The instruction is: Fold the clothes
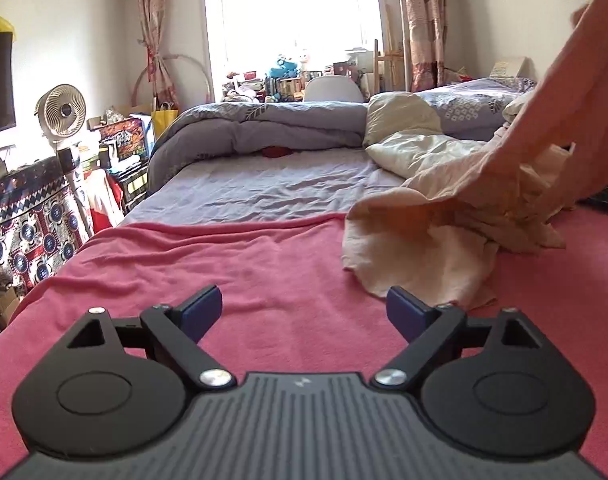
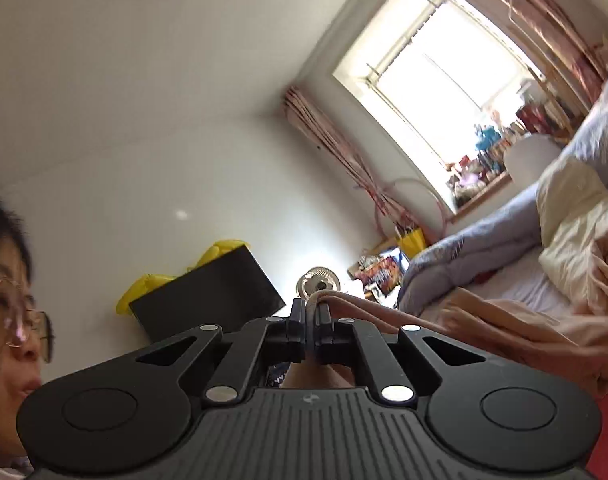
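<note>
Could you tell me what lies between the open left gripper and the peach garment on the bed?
Only bare pink blanket separates the left gripper from the peach garment, as the left wrist view shows.

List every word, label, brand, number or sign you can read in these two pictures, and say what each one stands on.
No text can be read as words.
Colourful printed box beside the bed: large lettering, too blurred to read.
Small white logo mark on the left gripper's grey ribbed body: a symbol, not letters.
The same mark on the right gripper's body: a symbol only.
Windowsill clutter: too small to read.
</note>
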A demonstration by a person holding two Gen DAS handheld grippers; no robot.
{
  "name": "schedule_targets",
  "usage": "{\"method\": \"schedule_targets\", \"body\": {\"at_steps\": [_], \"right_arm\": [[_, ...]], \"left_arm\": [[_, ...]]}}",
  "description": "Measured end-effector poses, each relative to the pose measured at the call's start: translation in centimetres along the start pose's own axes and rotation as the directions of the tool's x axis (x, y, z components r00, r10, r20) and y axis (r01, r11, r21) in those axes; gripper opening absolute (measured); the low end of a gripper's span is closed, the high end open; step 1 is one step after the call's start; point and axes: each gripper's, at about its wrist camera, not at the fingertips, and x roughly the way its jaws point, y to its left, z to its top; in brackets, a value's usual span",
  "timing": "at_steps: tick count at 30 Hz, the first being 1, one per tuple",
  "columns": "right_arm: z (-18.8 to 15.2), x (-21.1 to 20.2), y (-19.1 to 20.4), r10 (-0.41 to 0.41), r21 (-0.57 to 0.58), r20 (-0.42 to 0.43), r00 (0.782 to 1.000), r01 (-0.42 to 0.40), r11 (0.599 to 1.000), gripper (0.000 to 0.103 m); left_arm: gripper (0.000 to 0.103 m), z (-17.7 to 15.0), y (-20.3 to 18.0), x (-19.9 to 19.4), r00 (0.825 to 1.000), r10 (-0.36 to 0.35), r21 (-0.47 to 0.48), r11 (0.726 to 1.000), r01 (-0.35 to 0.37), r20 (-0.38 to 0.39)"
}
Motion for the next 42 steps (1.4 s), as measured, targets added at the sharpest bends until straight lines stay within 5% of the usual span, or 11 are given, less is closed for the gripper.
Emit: {"method": "schedule_targets", "body": {"at_steps": [3, 7, 9, 12, 16, 22, 27, 30, 34, 39, 42], "right_arm": [[1.0, -5.3, 2.5, -0.016, -0.085, 0.045, 0.999, 0.02, 0.996, 0.007], [-0.3, -9.5, 3.7, -0.279, -0.216, 0.027, 0.96, 0.278, 0.936, 0.015], [-1.9, -10.2, 2.9, -0.464, -0.26, -0.01, 0.886, 0.446, 0.856, 0.027], [-5.8, -9.3, -0.7, -0.716, -0.325, -0.067, 0.695, 0.663, 0.674, 0.065], [-10.4, -7.3, -6.8, -0.854, -0.37, -0.09, 0.512, 0.779, 0.506, 0.073], [-11.8, -4.3, -14.6, -0.92, -0.332, -0.024, 0.392, 0.865, 0.377, 0.095], [-16.6, 2.5, -21.9, -0.956, -0.727, -0.172, 0.239, 0.624, 0.287, 0.085], [-16.4, 3.7, -22.1, -0.925, -0.653, -0.274, 0.263, 0.656, 0.38, 0.03], [-13.5, 3.8, -19.7, -0.931, -0.647, -0.218, 0.292, 0.672, 0.362, 0.02], [-2.0, 4.1, -18.4, -0.971, -0.649, 0.185, 0.149, 0.761, -0.007, 0.018], [7.4, 3.7, -18.2, -0.884, -0.467, 0.465, -0.037, 0.839, -0.281, 0.021]], "left_arm": [[0.097, 0.3, -1.3, -0.3, 1.0, -0.027, 0.019, 0.999, 0.026, 0.009], [0.097, 0.0, -3.1, -0.6, 1.0, -0.027, 0.065, 0.998, 0.027, -0.002], [0.097, -0.3, -3.7, -1.0, 1.0, -0.025, 0.083, 0.996, 0.025, -0.005], [0.098, -0.8, -4.6, -1.4, 1.0, -0.022, 0.111, 0.994, 0.024, -0.015], [0.098, -1.4, -5.4, -2.4, 1.0, 0.007, 0.155, 0.988, -0.004, -0.02], [0.098, -2.1, -4.8, -3.2, 0.999, 0.034, 0.174, 0.984, -0.027, -0.037], [0.098, -2.7, -4.0, -2.2, 0.994, 0.074, 0.155, 0.986, -0.061, -0.078], [0.098, -3.1, -3.5, -1.6, 0.992, 0.081, 0.152, 0.986, -0.066, -0.094], [0.098, -3.4, -3.2, -0.5, 0.99, 0.094, 0.14, 0.987, -0.079, -0.103], [0.098, -3.3, -2.9, 0.6, 0.99, 0.096, 0.112, 0.99, -0.084, -0.107], [0.098, -3.0, -2.8, 0.8, 0.99, 0.093, 0.098, 0.992, -0.083, -0.103]]}}
